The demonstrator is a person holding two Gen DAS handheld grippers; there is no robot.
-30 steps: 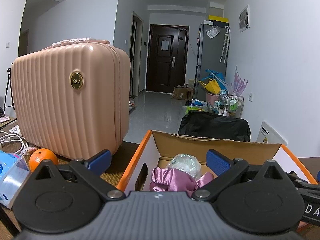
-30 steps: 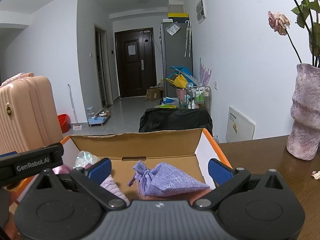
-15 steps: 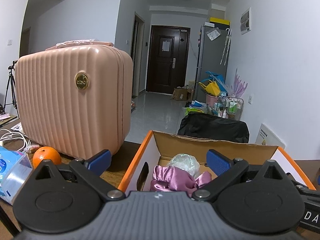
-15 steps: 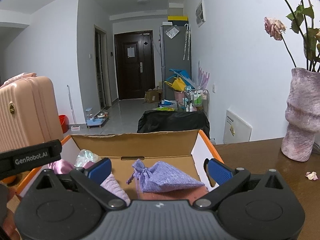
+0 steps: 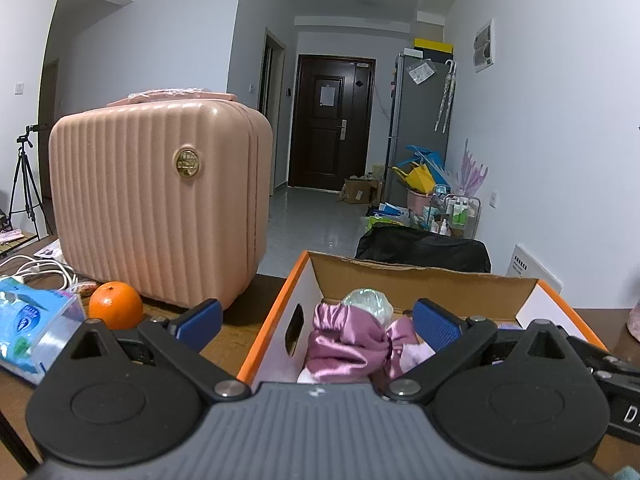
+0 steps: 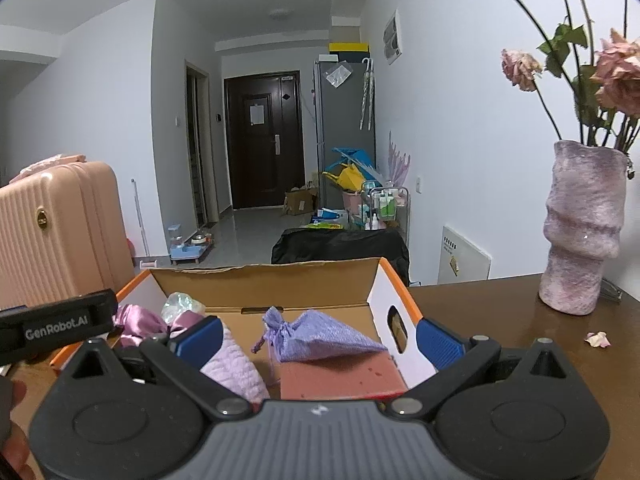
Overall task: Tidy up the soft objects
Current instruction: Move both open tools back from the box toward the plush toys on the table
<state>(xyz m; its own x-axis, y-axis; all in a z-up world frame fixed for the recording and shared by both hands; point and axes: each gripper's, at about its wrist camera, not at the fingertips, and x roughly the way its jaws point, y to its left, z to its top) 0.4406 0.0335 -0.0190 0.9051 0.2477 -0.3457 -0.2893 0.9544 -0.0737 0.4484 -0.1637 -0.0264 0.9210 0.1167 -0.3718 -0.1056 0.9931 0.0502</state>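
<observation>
An orange-rimmed cardboard box [image 5: 276, 322] [image 6: 394, 280] stands on the brown table. Inside lie a shiny pink satin piece [image 5: 344, 344] [image 6: 136, 320], a crinkled clear bag [image 5: 366, 302] [image 6: 180, 304], a lilac drawstring pouch [image 6: 320, 338] resting on a reddish-pink pad [image 6: 340, 378], and a pale pink quilted item [image 6: 236, 368]. My left gripper [image 5: 316, 320] hovers open over the box's left end, nothing between its fingers. My right gripper [image 6: 318, 334] is open too, just behind the pouch, holding nothing.
A pink ribbed suitcase [image 5: 160, 208] stands left of the box, with an orange [image 5: 115, 306], a blue tissue pack [image 5: 32, 320] and white cables [image 5: 36, 268] beside it. A mauve vase [image 6: 580, 228] with dried roses and a fallen petal [image 6: 598, 338] sit at the right.
Both grippers have drawn back and risen slightly from the box, so more of the table, suitcase and vase shows. Both stayed open; the box contents did not move.
</observation>
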